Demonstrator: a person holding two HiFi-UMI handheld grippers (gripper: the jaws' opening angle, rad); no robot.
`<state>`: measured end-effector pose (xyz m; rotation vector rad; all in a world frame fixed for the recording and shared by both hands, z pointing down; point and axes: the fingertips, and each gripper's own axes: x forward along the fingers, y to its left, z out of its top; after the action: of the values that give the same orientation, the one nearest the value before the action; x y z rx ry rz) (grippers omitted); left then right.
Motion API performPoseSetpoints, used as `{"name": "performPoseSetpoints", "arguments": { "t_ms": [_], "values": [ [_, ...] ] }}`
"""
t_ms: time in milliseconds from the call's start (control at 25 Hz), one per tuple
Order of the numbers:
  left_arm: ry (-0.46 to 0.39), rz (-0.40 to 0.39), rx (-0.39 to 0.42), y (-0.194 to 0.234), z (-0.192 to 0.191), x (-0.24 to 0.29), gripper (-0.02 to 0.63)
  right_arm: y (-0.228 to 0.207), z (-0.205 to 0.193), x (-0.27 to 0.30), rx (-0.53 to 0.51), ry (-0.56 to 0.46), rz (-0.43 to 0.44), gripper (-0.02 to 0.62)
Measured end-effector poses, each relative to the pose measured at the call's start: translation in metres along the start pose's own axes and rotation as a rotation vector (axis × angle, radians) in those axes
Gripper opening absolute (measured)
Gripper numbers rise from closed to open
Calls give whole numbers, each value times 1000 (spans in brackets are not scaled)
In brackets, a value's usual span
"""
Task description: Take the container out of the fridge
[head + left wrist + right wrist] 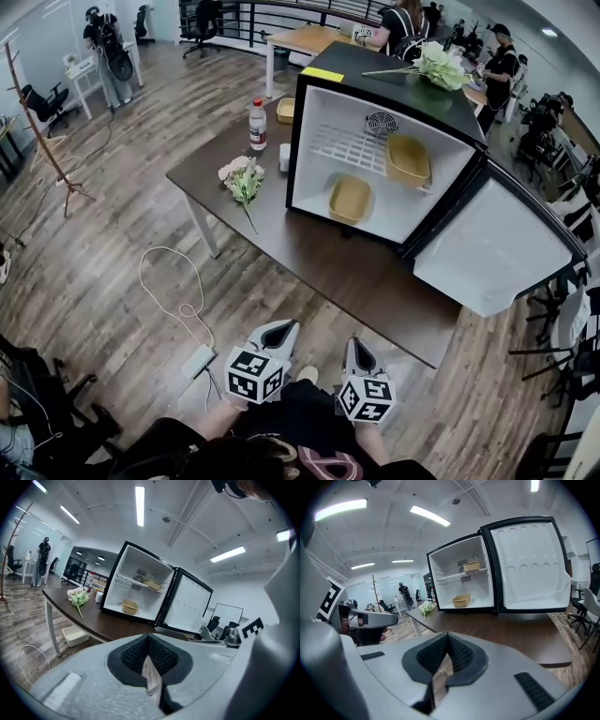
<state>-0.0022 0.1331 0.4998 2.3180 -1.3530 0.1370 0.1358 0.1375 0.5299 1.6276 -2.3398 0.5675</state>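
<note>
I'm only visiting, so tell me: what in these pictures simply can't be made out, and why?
- Whether the upper container or the lower container in the fridge holds anything: too small in every view.
- Label on the bottle: too small to read, head view.
- The tan box behind the fridge: partly hidden by the fridge's corner, head view.
- Outer face of the door: turned away in all views.
</note>
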Motion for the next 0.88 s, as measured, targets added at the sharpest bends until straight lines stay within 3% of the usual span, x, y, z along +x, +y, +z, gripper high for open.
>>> {"name": "performPoseSetpoints", "arguments": {
  "t_ms": [200, 520, 880],
  "values": [
    [-22, 25, -88, -1, 11, 38, 8, -27, 16, 25, -33, 12, 39, 8],
    [-29, 46, -146, -5, 16, 79, 8, -62, 32, 48, -36, 16, 84, 8],
    [-13, 73, -154, -1, 20, 93, 8, -77, 33, 62, -15, 51, 92, 8]
  ]
}}
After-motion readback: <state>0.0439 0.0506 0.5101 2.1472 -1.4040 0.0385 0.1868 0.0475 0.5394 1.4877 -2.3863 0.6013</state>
